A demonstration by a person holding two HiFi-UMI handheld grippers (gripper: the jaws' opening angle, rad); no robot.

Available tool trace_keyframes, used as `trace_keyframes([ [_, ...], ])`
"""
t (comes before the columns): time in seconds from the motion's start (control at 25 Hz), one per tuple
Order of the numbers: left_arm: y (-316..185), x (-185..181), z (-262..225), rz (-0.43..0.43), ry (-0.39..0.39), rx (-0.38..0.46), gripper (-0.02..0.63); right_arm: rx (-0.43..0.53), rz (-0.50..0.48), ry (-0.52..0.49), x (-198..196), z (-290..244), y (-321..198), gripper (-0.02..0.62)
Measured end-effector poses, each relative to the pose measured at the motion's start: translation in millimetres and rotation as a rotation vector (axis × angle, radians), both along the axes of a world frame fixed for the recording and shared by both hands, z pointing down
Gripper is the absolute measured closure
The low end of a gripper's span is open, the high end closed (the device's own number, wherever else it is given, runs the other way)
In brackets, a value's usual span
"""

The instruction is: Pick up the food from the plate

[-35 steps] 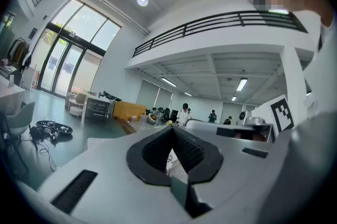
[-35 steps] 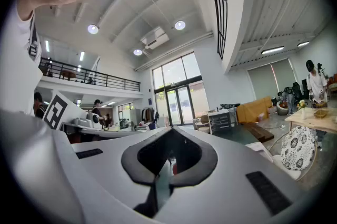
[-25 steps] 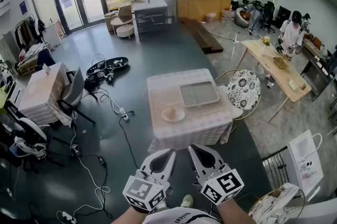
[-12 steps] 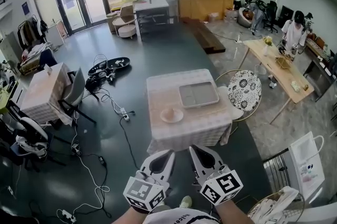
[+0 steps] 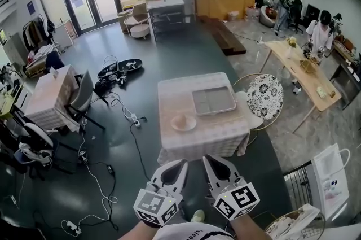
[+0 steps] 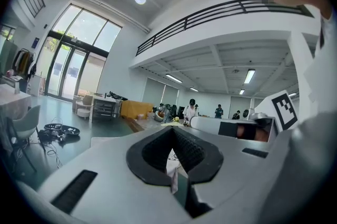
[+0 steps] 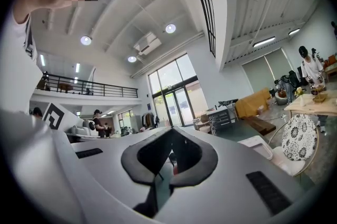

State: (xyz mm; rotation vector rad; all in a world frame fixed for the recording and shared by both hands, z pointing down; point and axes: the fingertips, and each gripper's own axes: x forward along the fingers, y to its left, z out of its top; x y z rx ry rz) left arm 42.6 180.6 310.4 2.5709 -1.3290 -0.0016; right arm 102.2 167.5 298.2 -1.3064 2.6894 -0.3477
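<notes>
Left tongs (image 5: pixel 182 165) clenched and empty, right tongs (image 5: pixel 206 160) likewise shut on nothing, both well short of the table (image 5: pixel 217 132) — food (image 5: pixel 181 119) on the plate (image 5: pixel 191 125) (near-left part), grey tray (image 5: pixel 214 100) beside

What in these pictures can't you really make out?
The food on the plate: head view, too small to say what it is.
The tray: head view, too small to tell if anything lies in it.
The table: left gripper view, mostly hidden behind the left gripper and its shut jaws.
The person's arms: head view, cut off by the bottom edge.
</notes>
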Motion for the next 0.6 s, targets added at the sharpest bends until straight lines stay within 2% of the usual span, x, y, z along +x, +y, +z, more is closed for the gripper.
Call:
trace_keyframes([
  [0.32,-43,-2,17,0.005,-0.011,-0.014,0.601,-0.023,0.014,0.007,-3,16,-43,0.581],
  [0.6,-107,-19,35,0.026,-0.027,-0.020,0.601,-0.047,0.049,0.023,-21,28,-105,0.581],
])
